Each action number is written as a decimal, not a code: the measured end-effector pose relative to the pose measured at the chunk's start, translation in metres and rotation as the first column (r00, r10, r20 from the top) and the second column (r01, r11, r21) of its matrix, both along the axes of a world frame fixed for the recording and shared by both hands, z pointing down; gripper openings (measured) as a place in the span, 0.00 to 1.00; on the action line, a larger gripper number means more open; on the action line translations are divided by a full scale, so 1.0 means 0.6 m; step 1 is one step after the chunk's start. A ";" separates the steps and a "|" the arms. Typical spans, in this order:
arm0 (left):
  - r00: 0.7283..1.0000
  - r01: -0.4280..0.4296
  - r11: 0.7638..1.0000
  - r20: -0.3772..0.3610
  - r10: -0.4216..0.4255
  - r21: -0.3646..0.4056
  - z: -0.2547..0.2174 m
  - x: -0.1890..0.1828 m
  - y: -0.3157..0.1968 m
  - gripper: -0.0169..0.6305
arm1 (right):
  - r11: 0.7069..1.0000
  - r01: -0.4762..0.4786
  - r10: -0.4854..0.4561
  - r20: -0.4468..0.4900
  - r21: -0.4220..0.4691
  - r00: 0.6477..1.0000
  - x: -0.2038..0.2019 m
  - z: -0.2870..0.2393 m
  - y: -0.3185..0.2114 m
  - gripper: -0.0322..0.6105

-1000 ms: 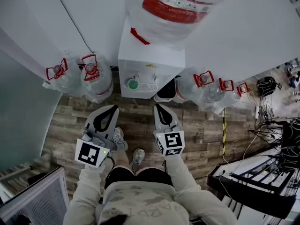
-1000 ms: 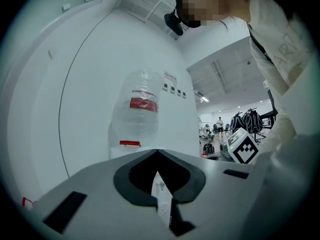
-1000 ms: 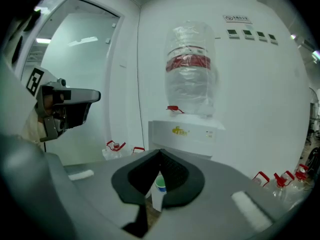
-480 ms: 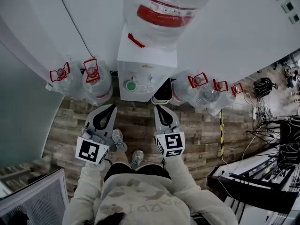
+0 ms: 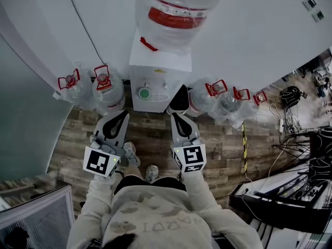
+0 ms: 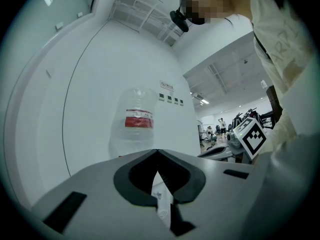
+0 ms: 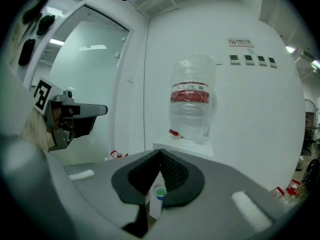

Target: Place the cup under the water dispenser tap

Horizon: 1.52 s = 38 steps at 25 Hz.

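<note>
Holding both grippers shut and empty before the dispenser

Pressing its two jaws tip to tip, the left gripper [image 5: 125, 114] pinches nothing; its own view shows only a white strip of the scene through the dark hollow behind the tips. The right gripper [image 5: 175, 116] is likewise pressed together with nothing held, and through its hollow a small cup [image 7: 160, 192] shows, green inside. Both point away from the person, side by side and apart, with bare wood-plank floor [image 5: 150, 131] between them.

The cup stands on the near front ledge of the water dispenser [image 5: 158, 66], at its left part, beyond both grippers and touched by neither. Whether it sits squarely below a tap cannot be told. A large upturned bottle [image 5: 174, 12] with a red label rides on the dispenser's top. Spare bottles [image 5: 107, 93] with red handles stand on the floor by the far wall, to the left and right of the dispenser, and a dark bin [image 5: 180, 101] sits just right of its foot. The person's shoes [image 5: 129, 150] show near, under the grippers.

Against a second ago, both pairs of jaws are as closed as they were, and the cup has not left its ledge. In the head view the gripper tips now lie closer to the dispenser's foot, and the left gripper's marker cube sits further from the near edge.
</note>
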<state>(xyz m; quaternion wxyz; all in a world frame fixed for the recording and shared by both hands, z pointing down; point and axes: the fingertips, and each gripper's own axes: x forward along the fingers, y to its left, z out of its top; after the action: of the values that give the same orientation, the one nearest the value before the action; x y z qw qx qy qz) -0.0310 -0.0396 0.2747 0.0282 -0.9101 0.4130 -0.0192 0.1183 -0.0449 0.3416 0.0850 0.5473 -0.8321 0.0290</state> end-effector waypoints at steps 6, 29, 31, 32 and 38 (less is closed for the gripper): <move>1.000 0.014 0.999 -0.007 -0.014 0.030 -0.024 0.006 0.022 0.03 | 0.999 0.007 -0.007 -0.011 0.031 1.000 0.011 -0.026 0.021 0.06; 0.999 0.037 0.996 -0.016 -0.036 0.083 -0.063 0.038 0.064 0.03 | 0.993 0.028 -0.029 0.008 0.114 1.000 0.037 -0.080 0.063 0.06; 0.999 0.039 0.996 -0.024 -0.038 0.077 -0.066 0.040 0.064 0.03 | 0.992 0.027 -0.028 0.010 0.119 1.000 0.039 -0.084 0.061 0.06; 0.999 0.041 0.996 -0.029 -0.039 0.073 -0.067 0.040 0.064 0.03 | 0.992 0.026 -0.027 0.011 0.122 1.000 0.039 -0.085 0.061 0.06; 0.999 0.038 0.995 -0.015 -0.036 0.092 -0.063 0.036 0.068 0.03 | 0.991 0.026 -0.027 0.011 0.130 1.000 0.034 -0.083 0.064 0.06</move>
<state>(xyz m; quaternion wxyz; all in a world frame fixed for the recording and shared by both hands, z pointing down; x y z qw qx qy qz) -0.0092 0.0009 0.2368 0.0670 -0.9001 0.4305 0.0051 0.1387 -0.0063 0.2915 0.0444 0.5405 -0.8399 -0.0230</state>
